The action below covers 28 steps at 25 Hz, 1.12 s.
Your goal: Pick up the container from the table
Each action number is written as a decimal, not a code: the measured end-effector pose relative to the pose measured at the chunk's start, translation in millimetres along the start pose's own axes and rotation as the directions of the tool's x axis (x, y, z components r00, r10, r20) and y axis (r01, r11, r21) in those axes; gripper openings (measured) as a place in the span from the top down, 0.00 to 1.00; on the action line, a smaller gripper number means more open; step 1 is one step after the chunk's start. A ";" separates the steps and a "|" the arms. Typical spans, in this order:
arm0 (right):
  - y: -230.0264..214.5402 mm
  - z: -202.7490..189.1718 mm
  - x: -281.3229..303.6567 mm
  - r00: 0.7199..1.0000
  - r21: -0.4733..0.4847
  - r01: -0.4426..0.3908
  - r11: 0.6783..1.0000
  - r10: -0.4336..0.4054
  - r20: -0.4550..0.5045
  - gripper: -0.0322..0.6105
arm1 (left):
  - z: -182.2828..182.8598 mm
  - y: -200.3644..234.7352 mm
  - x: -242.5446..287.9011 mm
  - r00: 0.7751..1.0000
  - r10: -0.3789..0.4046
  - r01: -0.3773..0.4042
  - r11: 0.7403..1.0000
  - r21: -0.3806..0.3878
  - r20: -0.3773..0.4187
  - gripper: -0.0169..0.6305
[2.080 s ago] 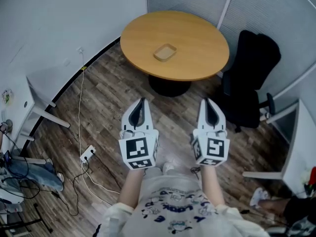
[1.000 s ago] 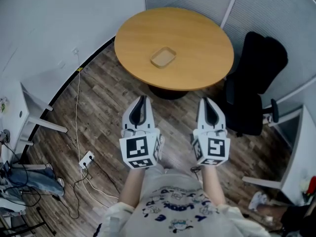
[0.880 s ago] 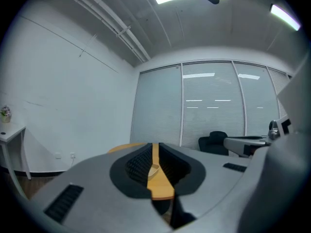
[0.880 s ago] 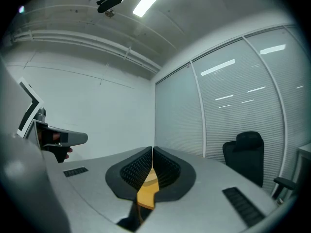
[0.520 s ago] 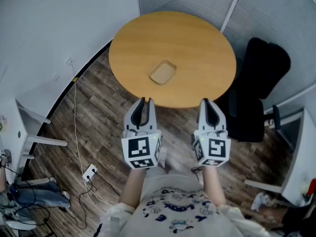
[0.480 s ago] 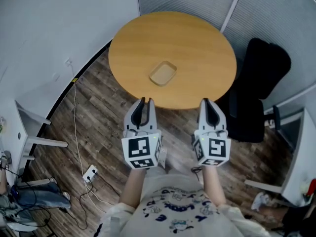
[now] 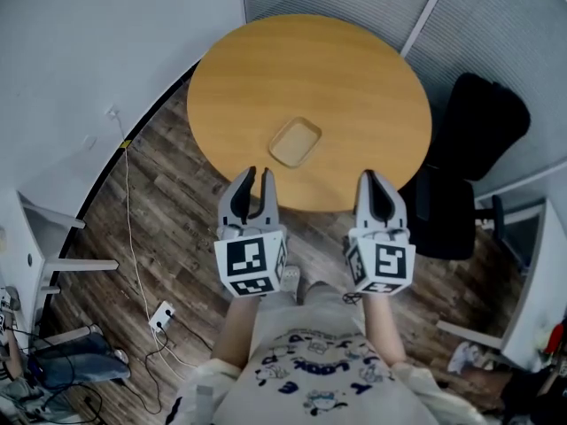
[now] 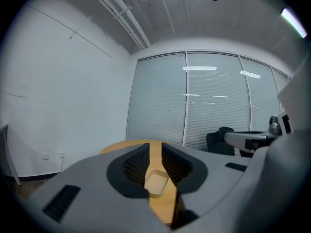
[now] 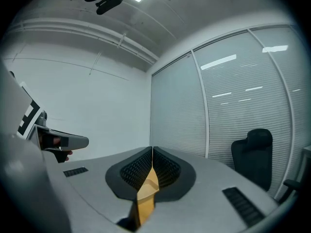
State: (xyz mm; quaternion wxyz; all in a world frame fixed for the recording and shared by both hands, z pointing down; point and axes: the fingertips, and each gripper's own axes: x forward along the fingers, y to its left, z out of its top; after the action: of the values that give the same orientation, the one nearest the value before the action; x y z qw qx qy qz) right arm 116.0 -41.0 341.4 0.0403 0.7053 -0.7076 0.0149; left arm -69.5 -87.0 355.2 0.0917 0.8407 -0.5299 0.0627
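A shallow tan container [image 7: 295, 142] lies on the round wooden table [image 7: 354, 69], near its front edge. My left gripper [image 7: 256, 177] hovers at that edge, just short of the container and slightly left of it. Its jaws are opening and nothing is between them. In the left gripper view the container [image 8: 156, 183] shows through the gap of the left gripper [image 8: 155, 152], farther out on the table. My right gripper [image 7: 372, 177] is shut and empty at the table's front edge, to the right of the container. In its own view the right gripper [image 9: 152, 152] has its tips together.
A black office chair [image 7: 478, 131] stands at the table's right. White desks sit at the far left [image 7: 35, 228] and far right [image 7: 540, 299]. A power strip [image 7: 160, 315] with a cable lies on the wooden floor. Walls and blinds close off the back.
Both grippers have come forward to the table's front edge. The left jaws, shut a second ago, now stand apart. The container appears nearer.
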 end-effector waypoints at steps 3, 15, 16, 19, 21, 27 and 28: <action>-0.6 -1.3 12.7 1.000 -0.003 0.000 1.000 0.000 -0.005 0.94 | 0.4 1.7 14.0 1.000 -0.009 0.009 1.000 -0.002 -0.001 0.88; -10.5 -17.3 51.9 0.998 -0.001 -0.006 1.000 0.006 -0.064 0.94 | -20.2 10.5 50.7 0.997 -0.007 0.006 1.000 -0.021 -0.076 0.88; -10.7 -18.8 55.7 0.998 0.000 -0.012 1.000 0.012 -0.069 0.94 | -22.0 11.4 53.7 0.997 -0.003 0.001 1.000 -0.023 -0.082 0.88; -12.5 -23.9 69.7 0.996 0.005 -0.033 0.999 0.033 -0.084 0.94 | -29.2 13.8 64.1 0.994 0.011 -0.015 0.999 -0.032 -0.113 0.88; -14.5 -26.8 80.1 0.995 0.009 -0.046 0.999 0.046 -0.092 0.94 | -34.4 15.0 72.7 0.991 0.021 -0.026 0.999 -0.033 -0.131 0.88; -20.3 -33.0 113.0 0.990 0.019 -0.091 0.996 0.092 -0.111 0.94 | -46.4 21.9 101.0 0.981 0.057 -0.066 0.997 -0.043 -0.183 0.88; -21.7 -33.6 119.0 0.988 0.019 -0.097 0.995 0.099 -0.115 0.94 | -47.6 22.6 106.4 0.980 0.061 -0.071 0.996 -0.045 -0.191 0.88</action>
State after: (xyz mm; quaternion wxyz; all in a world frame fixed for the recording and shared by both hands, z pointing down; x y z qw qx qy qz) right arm 138.7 -157.1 383.3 0.0758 0.6678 -0.7378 0.0627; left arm -44.5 -179.6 425.2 0.1612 0.8103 -0.5477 0.1319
